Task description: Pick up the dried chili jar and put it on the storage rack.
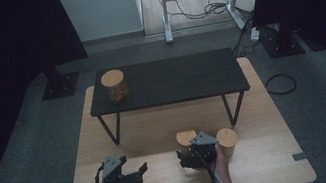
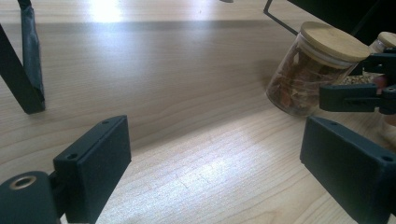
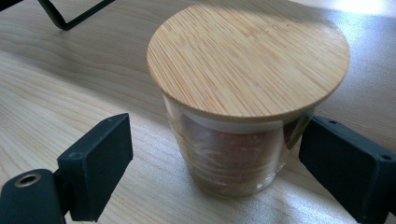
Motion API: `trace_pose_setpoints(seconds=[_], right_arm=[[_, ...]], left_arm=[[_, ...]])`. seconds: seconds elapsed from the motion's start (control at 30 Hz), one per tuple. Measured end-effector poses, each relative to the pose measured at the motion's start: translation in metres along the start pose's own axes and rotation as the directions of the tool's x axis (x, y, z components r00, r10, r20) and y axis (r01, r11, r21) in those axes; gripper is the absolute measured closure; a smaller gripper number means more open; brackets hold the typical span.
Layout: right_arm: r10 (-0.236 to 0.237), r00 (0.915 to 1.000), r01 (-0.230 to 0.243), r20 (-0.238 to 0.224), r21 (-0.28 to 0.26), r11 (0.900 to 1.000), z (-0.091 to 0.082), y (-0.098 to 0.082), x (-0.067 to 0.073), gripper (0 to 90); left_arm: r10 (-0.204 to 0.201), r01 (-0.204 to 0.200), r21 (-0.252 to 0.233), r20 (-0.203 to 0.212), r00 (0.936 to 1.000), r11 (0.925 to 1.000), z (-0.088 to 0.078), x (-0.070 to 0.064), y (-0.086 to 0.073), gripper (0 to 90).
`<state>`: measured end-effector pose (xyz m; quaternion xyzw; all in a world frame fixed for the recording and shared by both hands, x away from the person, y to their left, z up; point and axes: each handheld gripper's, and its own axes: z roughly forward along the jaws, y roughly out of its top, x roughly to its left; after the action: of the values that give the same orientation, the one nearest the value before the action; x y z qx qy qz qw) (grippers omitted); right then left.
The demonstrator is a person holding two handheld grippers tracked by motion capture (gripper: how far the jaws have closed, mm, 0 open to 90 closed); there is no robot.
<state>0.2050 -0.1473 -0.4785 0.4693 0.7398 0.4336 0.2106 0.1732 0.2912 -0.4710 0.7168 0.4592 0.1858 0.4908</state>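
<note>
Right gripper (image 3: 215,154) straddles the jar (image 3: 243,140) at lower centre, jaws apart; left gripper (image 2: 215,163) gapes empty.

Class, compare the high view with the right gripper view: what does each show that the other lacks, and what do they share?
High view alone: a jar on the black raised shelf, a second jar right of the right tool, and the left tool. Right gripper view alone: the near jar's reddish-brown contents, with gaps between its glass and both pads. Shared: that bamboo-lidded jar and the wooden table.
</note>
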Motion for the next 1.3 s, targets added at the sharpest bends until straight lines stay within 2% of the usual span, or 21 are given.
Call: trace_pose_setpoints(seconds=[0.43, 1.0, 1.3], right_arm=[[0.034, 0.9982, -0.034, 0.049, 0.011, 0.999, 0.008, 0.003, 0.008, 8.8], [0.058, 0.9953, -0.06, 0.077, 0.021, 0.998, 0.02, 0.009, 0.013, 7.7], [0.061, 0.9953, -0.063, 0.076, 0.03, 0.998, 0.027, 0.012, 0.011, 7.5]], left_arm=[[0.003, -0.003, -0.001, 0.006, 1.0, 1.0, 0.0, -0.001, 0.0, 8.5], [0.002, -0.002, -0.004, 0.009, 1.0, 1.0, 0.0, 0.0, -0.001, 9.0], [0.004, -0.004, -0.003, 0.01, 0.9999, 1.0, 0.0, 0.0, -0.001, 9.0]])
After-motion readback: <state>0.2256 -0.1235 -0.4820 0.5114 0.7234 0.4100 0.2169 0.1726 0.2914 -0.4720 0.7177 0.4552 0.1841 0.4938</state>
